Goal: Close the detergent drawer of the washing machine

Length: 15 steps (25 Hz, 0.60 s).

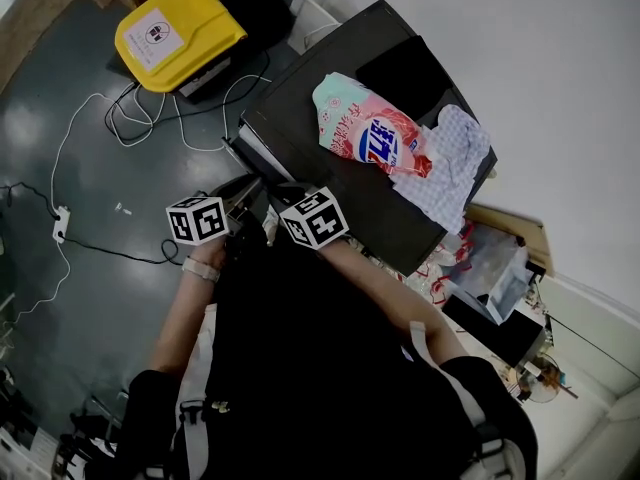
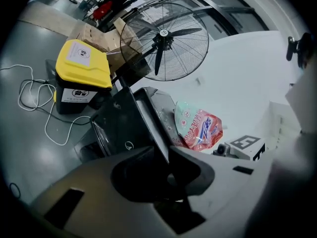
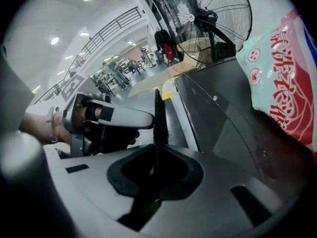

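The dark washing machine (image 1: 300, 93) is the largest thing here, seen from above on a grey floor (image 1: 60, 98). On the left gripper view a big round wire-caged fan (image 2: 163, 33) stands behind it, with cardboard boxes beside the fan.

On the floor just past the machine's far corner sits a bin (image 1: 180, 30) with a yellow lid. The lid is down, so what it holds cannot be seen. White cables (image 1: 130, 118) loop across the floor near it.

On the machine's top lies a pink and mint detergent pouch (image 1: 365, 128), flat on its side and sealed. It touches a crumpled checked cloth (image 1: 450, 163) at its right end. Beside the machine on the right, clear plastic packaging is heaped in an open box (image 1: 490, 263); the contents are too jumbled to name.

The detergent drawer (image 2: 124, 123) stands pulled out of the machine's front at its left corner. It has a dark face and a pale grey rim. Its pale inner compartment shows behind the rim, but whether anything is in it I cannot tell.

The left gripper (image 2: 166, 155) pinches the drawer's thin front edge between its jaws. The right gripper (image 3: 157, 157) is closed narrowly on the same thin dark edge, facing the left one across the panel.
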Available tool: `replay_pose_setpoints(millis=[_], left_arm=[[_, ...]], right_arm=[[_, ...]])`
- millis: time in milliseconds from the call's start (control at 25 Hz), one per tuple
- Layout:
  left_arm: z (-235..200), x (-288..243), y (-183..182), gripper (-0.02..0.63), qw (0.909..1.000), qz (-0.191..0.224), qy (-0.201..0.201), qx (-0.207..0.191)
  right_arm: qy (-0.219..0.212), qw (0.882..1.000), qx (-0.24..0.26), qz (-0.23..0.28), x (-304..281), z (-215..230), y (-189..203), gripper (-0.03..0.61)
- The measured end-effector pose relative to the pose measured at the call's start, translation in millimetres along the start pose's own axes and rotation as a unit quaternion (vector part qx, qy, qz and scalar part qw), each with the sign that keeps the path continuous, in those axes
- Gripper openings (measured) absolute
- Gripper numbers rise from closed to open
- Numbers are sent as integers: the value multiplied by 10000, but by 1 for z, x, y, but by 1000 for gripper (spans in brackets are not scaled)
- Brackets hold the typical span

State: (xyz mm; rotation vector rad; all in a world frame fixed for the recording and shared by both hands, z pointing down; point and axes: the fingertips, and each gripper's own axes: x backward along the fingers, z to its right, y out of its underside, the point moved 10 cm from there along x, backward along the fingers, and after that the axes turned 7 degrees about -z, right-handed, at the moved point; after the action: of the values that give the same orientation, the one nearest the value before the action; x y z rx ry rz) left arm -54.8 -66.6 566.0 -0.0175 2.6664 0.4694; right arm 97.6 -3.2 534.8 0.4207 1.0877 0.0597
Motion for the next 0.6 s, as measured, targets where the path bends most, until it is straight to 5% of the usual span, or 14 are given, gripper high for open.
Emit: replay_pose_setpoints(millis=[600], left_arm=[[8, -2, 0, 94, 9993, 34, -378, 9]], right_arm=[[-167, 9995, -226, 139, 3, 3, 2, 52]])
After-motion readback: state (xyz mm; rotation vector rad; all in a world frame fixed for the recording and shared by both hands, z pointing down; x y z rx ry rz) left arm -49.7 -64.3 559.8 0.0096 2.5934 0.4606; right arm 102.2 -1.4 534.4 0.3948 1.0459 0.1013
